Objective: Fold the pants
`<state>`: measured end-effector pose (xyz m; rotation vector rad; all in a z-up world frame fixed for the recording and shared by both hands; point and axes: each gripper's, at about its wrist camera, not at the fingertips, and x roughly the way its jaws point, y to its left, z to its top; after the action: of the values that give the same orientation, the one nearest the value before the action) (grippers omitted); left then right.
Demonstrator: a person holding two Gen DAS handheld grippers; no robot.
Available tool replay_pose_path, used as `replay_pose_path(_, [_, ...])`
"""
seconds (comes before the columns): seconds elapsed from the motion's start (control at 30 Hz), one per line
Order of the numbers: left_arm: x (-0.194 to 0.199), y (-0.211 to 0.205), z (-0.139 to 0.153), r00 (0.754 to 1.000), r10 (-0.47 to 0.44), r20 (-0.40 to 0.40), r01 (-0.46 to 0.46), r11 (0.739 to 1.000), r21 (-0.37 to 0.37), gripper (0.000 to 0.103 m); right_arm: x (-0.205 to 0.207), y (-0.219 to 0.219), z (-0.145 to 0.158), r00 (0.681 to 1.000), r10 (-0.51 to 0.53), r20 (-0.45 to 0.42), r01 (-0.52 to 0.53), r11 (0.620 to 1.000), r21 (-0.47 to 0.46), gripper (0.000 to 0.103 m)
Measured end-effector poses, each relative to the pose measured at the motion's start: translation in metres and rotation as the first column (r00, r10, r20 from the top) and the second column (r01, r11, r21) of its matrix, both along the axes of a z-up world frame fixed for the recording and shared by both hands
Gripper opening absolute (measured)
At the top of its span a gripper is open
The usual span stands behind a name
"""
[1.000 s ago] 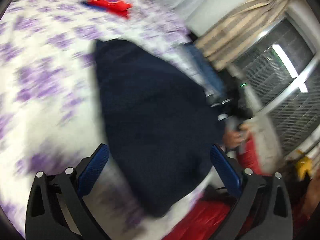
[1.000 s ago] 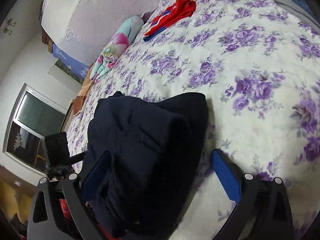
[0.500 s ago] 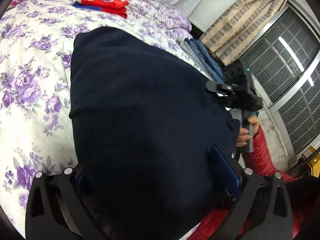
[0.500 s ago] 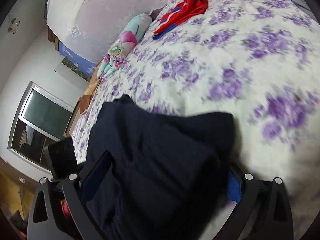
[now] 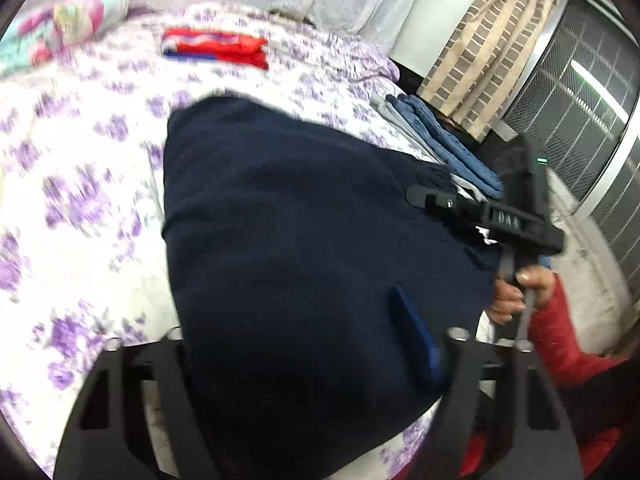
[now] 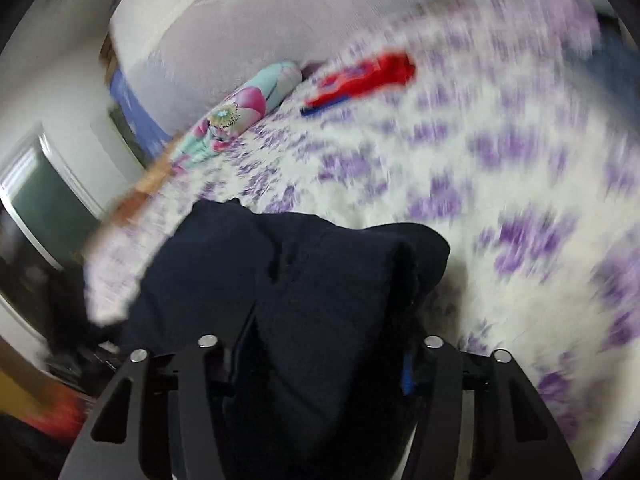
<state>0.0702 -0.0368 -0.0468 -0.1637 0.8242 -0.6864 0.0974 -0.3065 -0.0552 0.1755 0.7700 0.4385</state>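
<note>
White bedding with purple flowers covers the bed [image 5: 80, 208]; a red folded garment [image 5: 216, 46] lies at 12 o'clock, a floral pillow [image 6: 240, 108] at 11, folded jeans [image 5: 448, 148] at 2 beside a striped curtain [image 5: 492, 44]. Dark navy pants [image 5: 288, 248] lie bunched on the near part of the bed. Both tongs have just been closing. The left tongs [image 5: 304, 356] clench the pants' near edge, cloth filling the gap. The right tongs [image 6: 320, 356] likewise grasp a thick fold. From the left wrist, a hand [image 5: 516, 296] with a red sleeve grips the right tool's handle at 3 o'clock.
</note>
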Motion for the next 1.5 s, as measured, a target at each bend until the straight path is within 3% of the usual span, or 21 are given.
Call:
replay_pose_path(0.07, [-0.005,-0.003,0.015,0.998,0.008,0.065,-0.010,0.999,0.042,0.050,-0.007,0.011,0.013,0.998,-0.001,0.058,0.005,0.998,-0.056,0.050])
replay_pose_path(0.2, [0.000,-0.009,0.047,0.991,-0.005,0.134,-0.004,0.998,0.064,0.046,-0.007,0.022,0.044,0.990,0.041,0.136,-0.026,0.994,-0.109,0.047])
replay_pose_path(0.33, [0.037,-0.029,0.084,0.964,-0.006,0.265,-0.037,0.987,0.156,0.045,0.025,0.034,0.078,0.976,0.053,0.211,-0.017,0.986,-0.168,0.047])
replay_pose_path(0.5, [0.115,-0.037,0.125,0.937,0.056,0.346,-0.119,0.979,0.163,0.045,0.111,0.036,0.119,0.952,-0.022,0.304,0.073,0.985,-0.157,0.047])
replay_pose_path(0.73, [0.250,-0.044,0.159,0.870,0.157,0.467,-0.273,0.943,0.190,0.045,0.247,0.052,0.149,0.902,-0.104,0.418,0.169,0.978,-0.120,0.047])
replay_pose_path(0.83, [0.308,-0.043,0.156,0.844,0.216,0.490,-0.338,0.924,0.176,0.045,0.315,0.058,0.149,0.891,-0.126,0.435,0.184,0.978,-0.093,0.047])
replay_pose_path(0.97, [0.379,-0.035,0.135,0.835,0.287,0.469,-0.387,0.913,0.129,0.045,0.398,0.060,0.130,0.887,-0.151,0.437,0.194,0.979,-0.056,0.047])
replay_pose_path(1.03, [0.416,-0.031,0.111,0.842,0.322,0.432,-0.405,0.907,0.113,0.045,0.435,0.056,0.110,0.901,-0.164,0.402,0.195,0.980,-0.038,0.049])
replay_pose_path(1.1, [0.450,-0.031,0.076,0.866,0.352,0.355,-0.417,0.901,0.123,0.047,0.482,0.046,0.072,0.934,-0.180,0.309,0.206,0.977,-0.052,0.058])
replay_pose_path(1.13, [0.471,-0.030,0.048,0.871,0.390,0.300,-0.453,0.874,0.177,0.050,0.500,0.042,0.052,0.946,-0.193,0.260,0.223,0.970,-0.093,0.059])
replay_pose_path(1.17, [0.484,-0.024,0.030,0.884,0.397,0.246,-0.448,0.869,0.208,0.055,0.515,0.033,0.035,0.951,-0.205,0.233,0.241,0.960,-0.139,0.066])
replay_pose_path(1.2, [0.488,-0.013,0.026,0.897,0.400,0.186,-0.429,0.890,0.155,0.058,0.517,0.020,0.031,0.955,-0.195,0.224,0.219,0.972,-0.086,0.074])
replay_pose_path(1.23, [0.488,0.007,0.029,0.899,0.426,0.105,-0.433,0.899,0.060,0.067,0.516,0.009,0.034,0.956,-0.212,0.205,0.221,0.975,-0.020,0.076])
replay_pose_path(1.27, [0.484,0.021,0.034,0.877,0.474,0.082,-0.476,0.879,0.009,0.070,0.511,0.001,0.042,0.949,-0.251,0.190,0.249,0.968,0.032,0.077])
replay_pose_path(1.37, [0.461,0.044,0.041,0.813,0.563,0.149,-0.573,0.819,0.030,0.074,0.481,-0.009,0.067,0.896,-0.342,0.283,0.340,0.939,0.057,0.078])
replay_pose_path(1.43, [0.446,0.047,0.050,0.788,0.582,0.199,-0.599,0.800,0.034,0.072,0.461,-0.010,0.079,0.828,-0.415,0.377,0.443,0.896,0.014,0.078])
replay_pose_path(1.47, [0.439,0.045,0.056,0.779,0.583,0.230,-0.605,0.796,0.030,0.072,0.453,-0.006,0.083,0.810,-0.406,0.422,0.453,0.892,-0.010,0.078])
replay_pose_path(1.5, [0.433,0.040,0.062,0.782,0.566,0.261,-0.593,0.805,0.030,0.073,0.447,0.003,0.084,0.817,-0.381,0.433,0.438,0.898,-0.037,0.078])
